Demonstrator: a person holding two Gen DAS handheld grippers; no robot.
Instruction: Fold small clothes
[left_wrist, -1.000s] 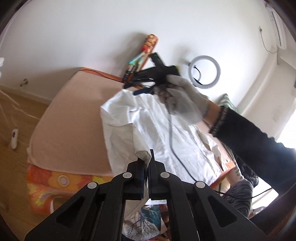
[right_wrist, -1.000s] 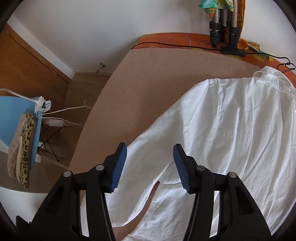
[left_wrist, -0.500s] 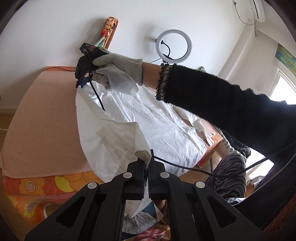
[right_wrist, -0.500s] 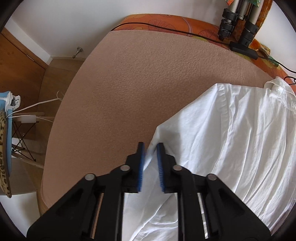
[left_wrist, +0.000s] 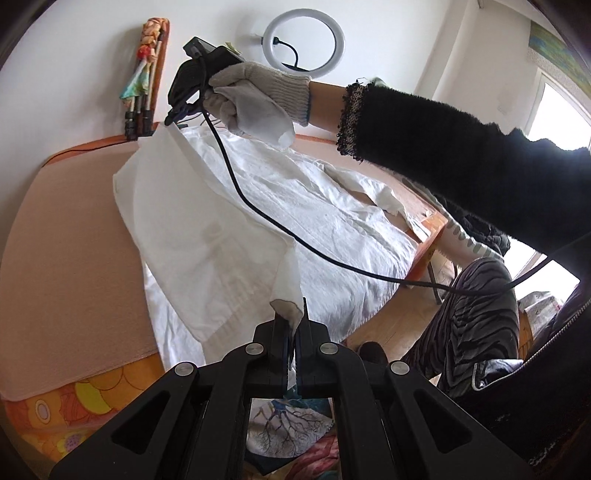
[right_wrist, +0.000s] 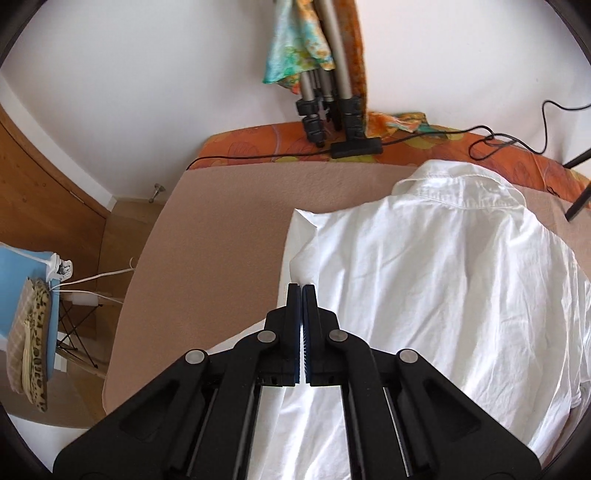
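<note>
Reaching in from three o'clock in the left wrist view, a person's gloved right hand (left_wrist: 251, 99) gripped the handle of the right tongs (left_wrist: 173, 120), with a black fuzzy sleeve (left_wrist: 461, 162) behind it and a black cable (left_wrist: 280, 229) trailing down across the cloth. These right tongs pointed steeply down and their tips met the lifted edge of a white shirt (left_wrist: 229, 236) at about eleven o'clock. Seen from their own camera, the right tongs (right_wrist: 301, 291) had just been closing and now stood pressed together, blue pads touching; a pinch of the shirt (right_wrist: 424, 295) appeared to be caught at the tips, though the cloth between the pads was hard to make out.

The left tongs (left_wrist: 294, 325) sat at six o'clock in their own view, angled downward and clamped on a corner of the shirt, which poked up between the pads as a small curled flap.

The shirt lay on a bed (left_wrist: 66, 258) covered by a peach blanket, over an orange flowered sheet. Its near side was raised by both tongs and folded inward over the body, forming a taut white panel from six o'clock to eleven o'clock. From the right wrist camera the collar (right_wrist: 454, 184) lay at one o'clock, the back smooth with light creases, spreading to four o'clock.
</note>
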